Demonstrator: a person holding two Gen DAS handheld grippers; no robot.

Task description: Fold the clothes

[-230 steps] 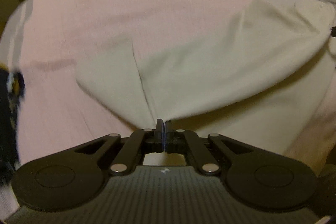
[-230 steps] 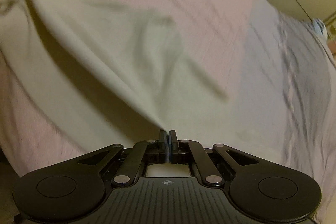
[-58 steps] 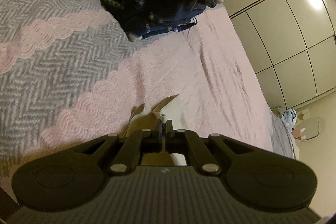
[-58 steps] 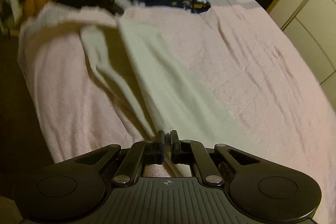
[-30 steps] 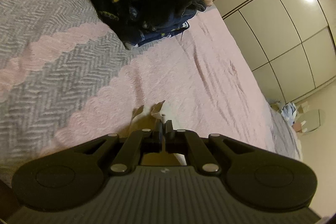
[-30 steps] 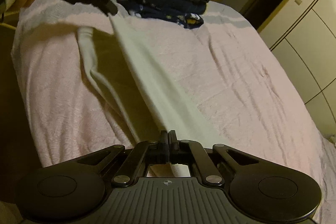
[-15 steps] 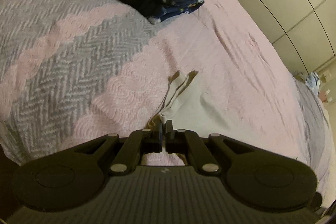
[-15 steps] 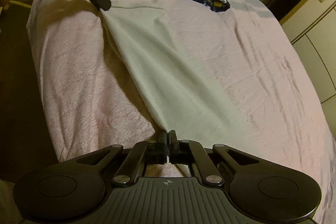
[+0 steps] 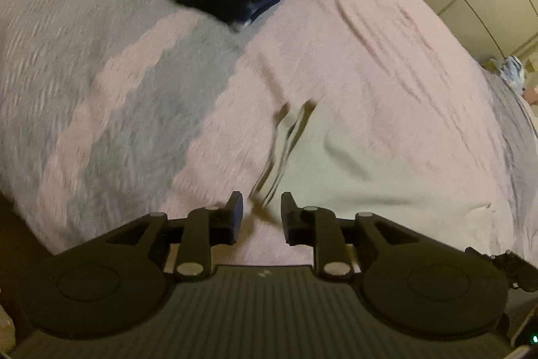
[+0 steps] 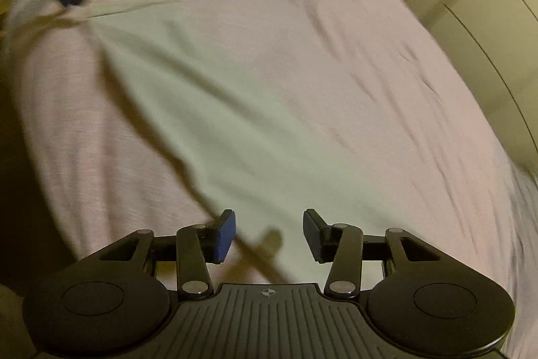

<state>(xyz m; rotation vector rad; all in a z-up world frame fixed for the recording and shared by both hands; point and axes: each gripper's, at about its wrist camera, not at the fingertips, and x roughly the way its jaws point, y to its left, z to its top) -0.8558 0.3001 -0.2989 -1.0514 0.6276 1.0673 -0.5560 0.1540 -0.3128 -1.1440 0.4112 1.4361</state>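
Now both grippers have let go — the left gripper (image 9: 259, 211) and right gripper (image 10: 269, 232), pinched shut on the pale garment (image 10: 215, 96) half a second ago, stand wide apart and empty. It lies spread on the pink bedspread (image 10: 386, 110) — seemingly laid out for folding.

Dim, warm yellowish indoor light, both views smeared by motion blur.
Fisheye bends the edges; the bed (image 9: 370, 32) shows soft shadows, corners fall dark.
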